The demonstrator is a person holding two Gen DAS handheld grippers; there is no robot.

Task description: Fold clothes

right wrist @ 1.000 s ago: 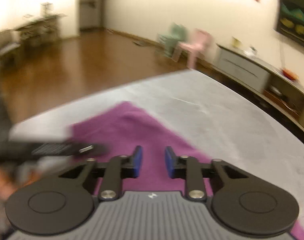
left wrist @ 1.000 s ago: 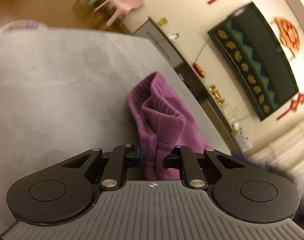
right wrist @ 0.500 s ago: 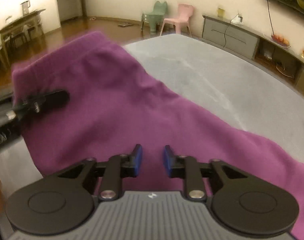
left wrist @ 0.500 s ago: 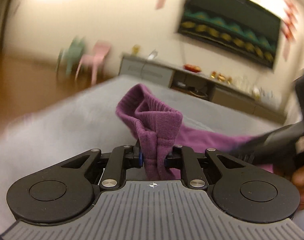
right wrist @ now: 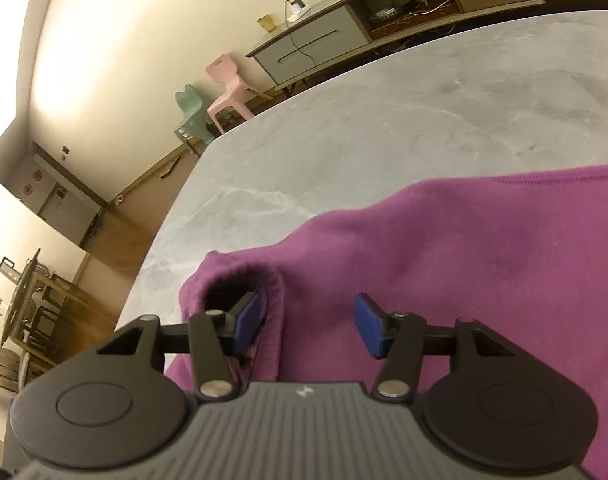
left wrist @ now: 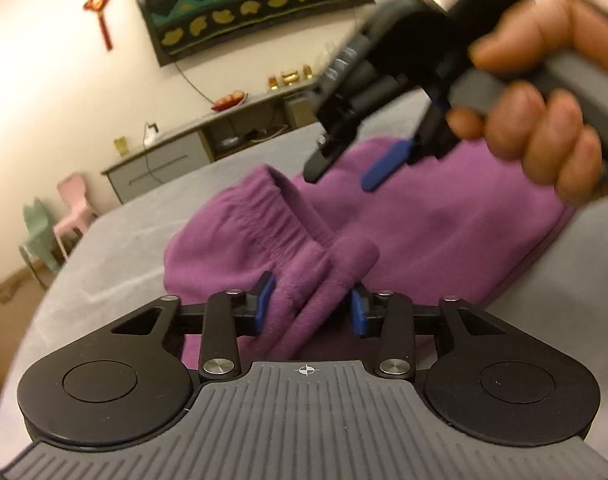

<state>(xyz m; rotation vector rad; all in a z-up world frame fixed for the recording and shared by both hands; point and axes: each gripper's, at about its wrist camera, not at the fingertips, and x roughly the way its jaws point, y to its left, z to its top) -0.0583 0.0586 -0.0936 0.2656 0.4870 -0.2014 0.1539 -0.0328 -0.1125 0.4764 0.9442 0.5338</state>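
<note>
A purple knit garment (left wrist: 443, 232) lies bunched on the grey table (left wrist: 116, 264), its gathered waistband (left wrist: 264, 216) toward me. My left gripper (left wrist: 309, 308) sits low at the waistband. Its jaws are opening, and a fold of fabric lies loosely between the blue pads. In the same view a hand (left wrist: 543, 128) holds my right gripper (left wrist: 343, 168) above the garment. In the right wrist view my right gripper (right wrist: 307, 324) rests over the purple garment (right wrist: 463, 248). Its jaws are opening too, and a hem fold (right wrist: 274, 304) stands beside the left pad (right wrist: 246, 320), unpinched.
The table edge (right wrist: 176, 200) drops to a wooden floor on the left. Beyond it stand a pink chair (right wrist: 228, 88) and a green chair (right wrist: 190, 114). A low sideboard (right wrist: 311, 40) runs along the far wall. Bare grey tabletop (right wrist: 423, 112) stretches past the garment.
My left gripper was pinching a raised bunch of fabric; now its jaws have parted and the garment lies lower on the table. My right gripper came down onto the garment and opened wider.
</note>
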